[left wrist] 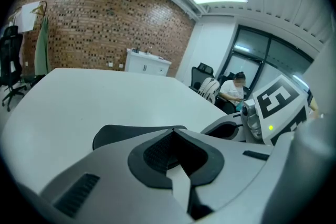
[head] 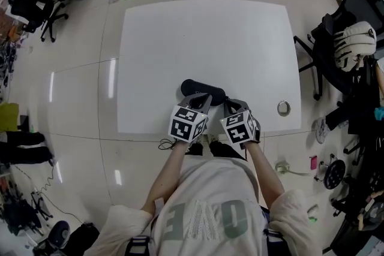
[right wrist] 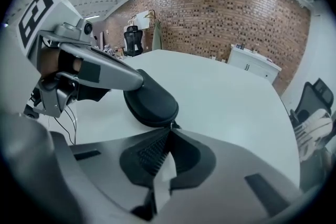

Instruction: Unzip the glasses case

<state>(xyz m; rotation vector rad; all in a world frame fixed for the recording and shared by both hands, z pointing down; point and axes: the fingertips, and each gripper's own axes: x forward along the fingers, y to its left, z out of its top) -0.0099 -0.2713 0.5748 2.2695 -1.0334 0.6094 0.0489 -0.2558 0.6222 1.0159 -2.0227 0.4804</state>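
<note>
Both grippers meet at the glasses case, low and centre on the white table.

We see the black glasses case (head: 201, 88) lying near the bottom edge of the table (head: 204, 39). The left gripper (head: 202, 100) has its jaws closed together, tips resting on the case's top. At lower centre, the right gripper (right wrist: 170, 134) has its jaws pinched on the zipper pull (right wrist: 173, 125) at the case's rim.

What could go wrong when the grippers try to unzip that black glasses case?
1. The right gripper seems to pinch only the tiny zipper pull, which could slip out.
2. The left gripper is shut and only lies on the glasses case, so the case might slide along.
3. The case sits near the front edge of the table and could fall off.
</note>
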